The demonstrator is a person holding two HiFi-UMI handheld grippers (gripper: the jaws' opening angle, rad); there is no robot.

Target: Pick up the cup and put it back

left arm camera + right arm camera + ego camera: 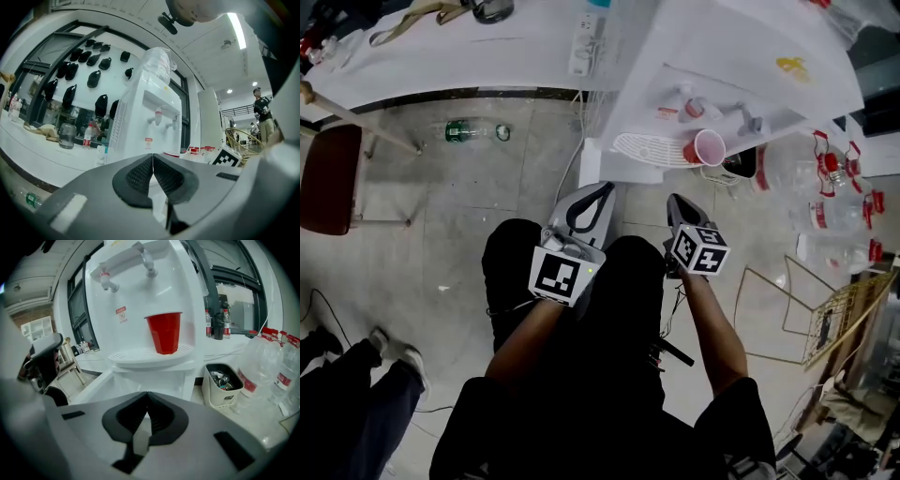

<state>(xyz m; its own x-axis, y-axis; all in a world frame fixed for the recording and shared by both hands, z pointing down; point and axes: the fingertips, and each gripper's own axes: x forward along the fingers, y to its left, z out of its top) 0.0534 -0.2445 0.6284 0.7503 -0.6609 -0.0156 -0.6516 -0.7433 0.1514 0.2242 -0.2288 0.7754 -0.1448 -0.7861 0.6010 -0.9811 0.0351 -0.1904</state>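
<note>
Status at that frame: the red cup (164,333) stood upright on the drip tray (150,357) of the water dispenser (136,296), below and a bit right of the two taps (108,281), with nothing touching it. The right hand-held gripper (147,398) was clenched with its pads together and nothing between them. It pointed at the cup from lower down and was well apart from it. The left hand-held gripper (153,157) was also clenched and empty, held beside the right one over my lap and aimed at the dispenser's side, so I took it to be idle. With the cup on the tray and neither tool on it, I treated the pick as not yet made and the right side as the one to do it. To do it well I'd have wanted the jaws spread fully before closing in, then raised until level with the middle of the cup wall. I'd have gone in straight, one pad on each side, not across the rim. The cup looked like thin plastic, so a light squeeze was probably enough, since too much would likely buckle it. I'd have lifted vertically, kept clear of the taps, and set it back flat on the same tray. The bin (222,383) on the floor beside the dispenser was out of the path.
</note>
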